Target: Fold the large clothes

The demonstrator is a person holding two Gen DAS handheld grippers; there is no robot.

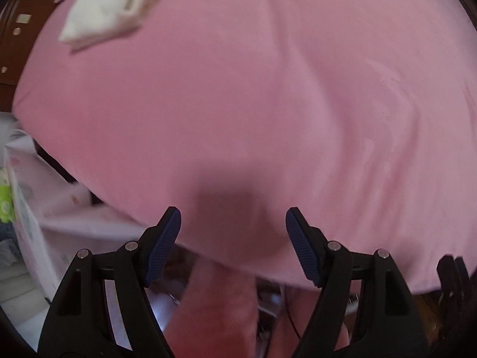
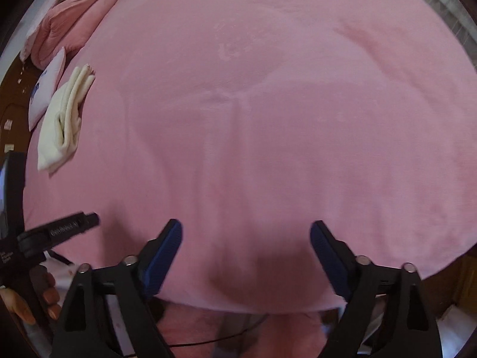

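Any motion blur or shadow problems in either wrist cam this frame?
Left wrist view: heavy motion blur, the folded white cloth smears at its edges; a dark shadow sits on the pink sheet between the open fingers of the left gripper. Right wrist view: sharper, folds in the cloth readable; a softer shadow lies ahead of the open right gripper. Both show strong fisheye curvature and vignetted corners.

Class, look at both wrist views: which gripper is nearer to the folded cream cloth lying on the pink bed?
Left. The left gripper sits at the bed's near edge below the folded cream cloth; the right gripper is farther right, both open.
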